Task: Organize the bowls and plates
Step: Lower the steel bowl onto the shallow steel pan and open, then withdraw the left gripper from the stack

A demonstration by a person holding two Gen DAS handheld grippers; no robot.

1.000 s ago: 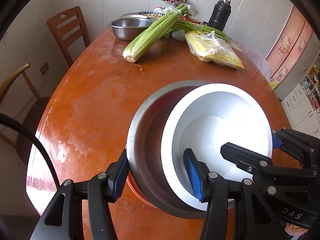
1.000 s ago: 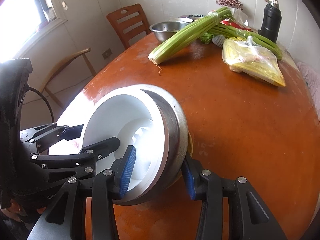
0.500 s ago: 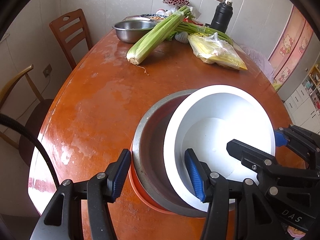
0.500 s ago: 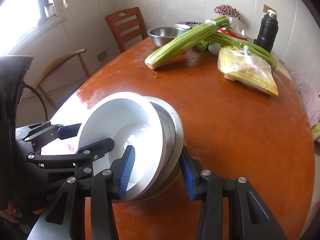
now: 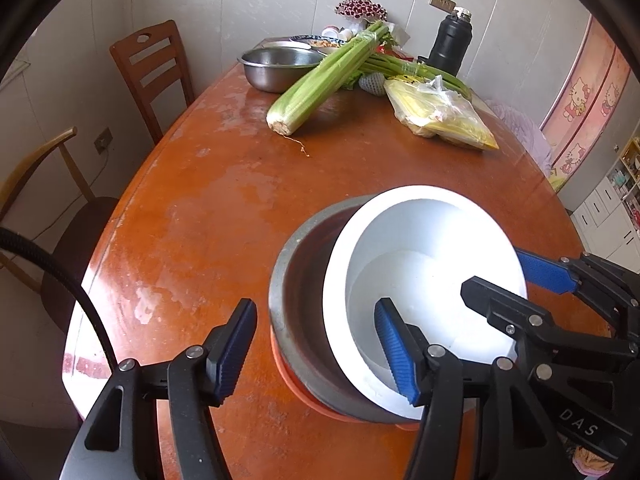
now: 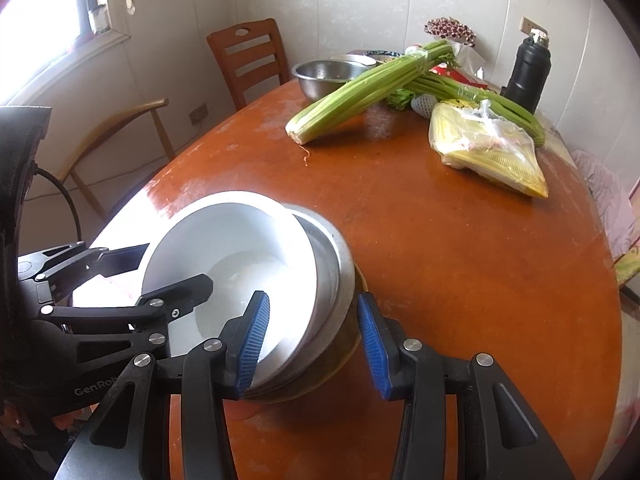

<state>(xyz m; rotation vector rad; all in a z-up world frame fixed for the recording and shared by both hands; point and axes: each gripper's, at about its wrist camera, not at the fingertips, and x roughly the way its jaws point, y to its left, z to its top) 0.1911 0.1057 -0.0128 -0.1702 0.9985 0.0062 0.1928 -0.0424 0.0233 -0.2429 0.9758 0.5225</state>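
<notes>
A white bowl (image 5: 420, 240) is nested in a steel bowl (image 5: 296, 280), which sits in an orange bowl (image 5: 292, 384); the stack rests near the front of the round wooden table (image 5: 208, 200). My left gripper (image 5: 316, 348) straddles the stack's left rim with both pads apart from it, one finger inside the white bowl. My right gripper (image 6: 312, 340) straddles the right rim the same way, open. In the right wrist view the white bowl (image 6: 224, 236) and the steel bowl (image 6: 340, 264) tilt slightly.
At the far side of the table lie a celery bunch (image 5: 320, 80), a steel basin (image 5: 276, 64), a bag of yellow food (image 5: 440, 112), green stalks and a black flask (image 5: 452, 44). Wooden chairs (image 5: 148, 72) stand at the left.
Both grippers have opened wider and let go of the stack's rims. The stack has come down onto the table and both cameras have pulled back and up.
</notes>
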